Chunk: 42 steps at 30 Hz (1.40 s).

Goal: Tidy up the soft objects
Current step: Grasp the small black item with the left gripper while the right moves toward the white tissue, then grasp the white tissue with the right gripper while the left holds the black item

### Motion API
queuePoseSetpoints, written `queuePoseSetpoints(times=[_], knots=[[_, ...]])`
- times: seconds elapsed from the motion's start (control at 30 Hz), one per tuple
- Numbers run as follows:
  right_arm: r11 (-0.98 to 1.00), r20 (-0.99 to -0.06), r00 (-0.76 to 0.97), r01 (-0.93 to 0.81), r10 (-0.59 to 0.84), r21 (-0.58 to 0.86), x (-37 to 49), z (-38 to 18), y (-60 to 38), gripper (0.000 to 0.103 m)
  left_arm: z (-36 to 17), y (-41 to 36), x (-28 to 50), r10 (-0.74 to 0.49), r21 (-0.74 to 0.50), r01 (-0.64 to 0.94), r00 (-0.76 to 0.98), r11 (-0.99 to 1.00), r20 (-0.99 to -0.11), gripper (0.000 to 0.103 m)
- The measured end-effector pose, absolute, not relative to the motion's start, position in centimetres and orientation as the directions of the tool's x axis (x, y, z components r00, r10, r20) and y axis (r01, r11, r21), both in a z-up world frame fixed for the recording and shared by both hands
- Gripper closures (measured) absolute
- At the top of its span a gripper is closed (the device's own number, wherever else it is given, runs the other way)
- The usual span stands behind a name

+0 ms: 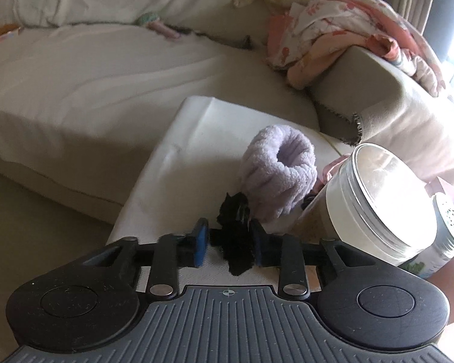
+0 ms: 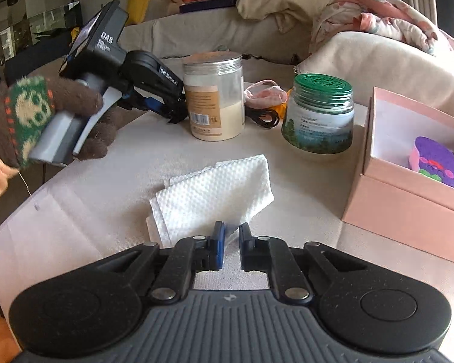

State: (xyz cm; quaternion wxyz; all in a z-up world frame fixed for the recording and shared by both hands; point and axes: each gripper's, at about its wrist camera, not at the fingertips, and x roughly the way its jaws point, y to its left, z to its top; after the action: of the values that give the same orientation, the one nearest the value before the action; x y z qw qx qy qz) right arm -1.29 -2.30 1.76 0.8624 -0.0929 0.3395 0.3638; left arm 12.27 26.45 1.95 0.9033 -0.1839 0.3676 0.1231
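Note:
In the left wrist view my left gripper (image 1: 230, 242) is shut on a black fuzzy piece (image 1: 236, 257) that sticks out above and below the blue pads. A lavender fluffy band (image 1: 275, 175) stands right behind it, touching it. The right wrist view shows that same left gripper (image 2: 174, 116) in a gloved hand (image 2: 30, 115), low beside the powder jar (image 2: 215, 96). My right gripper (image 2: 231, 242) is shut on the near corner of a white paper towel (image 2: 212, 193), which rises off the table cloth (image 2: 106, 181) toward the jaws.
A green-lidded jar (image 2: 319, 115) stands right of the powder jar, with a pink mask (image 2: 266, 93) and a black cable (image 2: 263, 118) between them. An open pink box (image 2: 393, 205) at the right holds a purple felt piece (image 2: 435, 163). A sofa with crumpled blankets (image 2: 378, 18) lies behind.

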Motion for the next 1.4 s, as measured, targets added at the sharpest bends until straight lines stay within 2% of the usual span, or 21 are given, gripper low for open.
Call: queuePoseSetpoints(times=[0.03,0.1,0.17,0.3,0.43,0.53,0.73,0.97,1.2,1.4], knots=[[0.719,-0.652,0.503,-0.689,0.567,0.093,-1.3,1.9,-2.6,0.088,1.8,26.3,12.1,0.088,-0.237,-0.348,0.706,0.907,-0.702,0.073],[0.725,-0.647,0.508,-0.681,0.568,0.101,-1.5,2.3,-3.0,0.069,1.6,26.1,11.0,0.094,-0.224,-0.33,0.725,0.917,-0.682,0.075],[0.738,-0.637,0.529,-0.668,0.561,0.095,-1.7,2.5,-3.5,0.057,1.6,25.8,9.6,0.085,-0.225,-0.312,0.735,0.923,-0.673,0.076],[0.756,-0.628,0.552,-0.648,0.549,0.092,-1.6,3.0,-4.2,0.049,2.0,24.7,5.6,0.026,-0.274,-0.268,0.756,0.924,-0.654,0.077],[0.764,-0.63,0.552,-0.637,0.546,0.103,-1.4,3.4,-4.2,0.046,2.6,22.7,1.8,-0.052,-0.32,-0.21,0.76,0.924,-0.648,0.077],[0.755,-0.623,0.541,-0.644,0.564,0.125,-1.5,3.7,-3.6,0.04,2.8,21.5,0.1,-0.094,-0.341,-0.179,0.753,0.923,-0.651,0.077],[0.707,-0.627,0.486,-0.69,0.609,0.152,-1.4,4.2,-0.6,0.032,3.8,20.3,-0.4,-0.062,-0.305,-0.184,0.758,0.934,-0.649,0.077],[0.705,-0.68,0.536,-0.708,0.5,-0.04,-2.4,2.5,0.9,0.032,3.7,19.7,-0.4,-0.104,-0.331,-0.155,0.755,0.931,-0.647,0.077],[0.812,-0.667,0.676,-0.555,0.314,-0.18,-1.9,2.5,-4.3,0.032,3.4,18.5,0.3,-0.139,-0.345,-0.123,0.753,0.931,-0.644,0.077],[0.811,-0.632,0.607,-0.582,0.482,0.06,-1.4,4.9,-7.0,0.032,3.7,17.9,0.1,-0.12,-0.317,-0.125,0.749,0.94,-0.652,0.077]])
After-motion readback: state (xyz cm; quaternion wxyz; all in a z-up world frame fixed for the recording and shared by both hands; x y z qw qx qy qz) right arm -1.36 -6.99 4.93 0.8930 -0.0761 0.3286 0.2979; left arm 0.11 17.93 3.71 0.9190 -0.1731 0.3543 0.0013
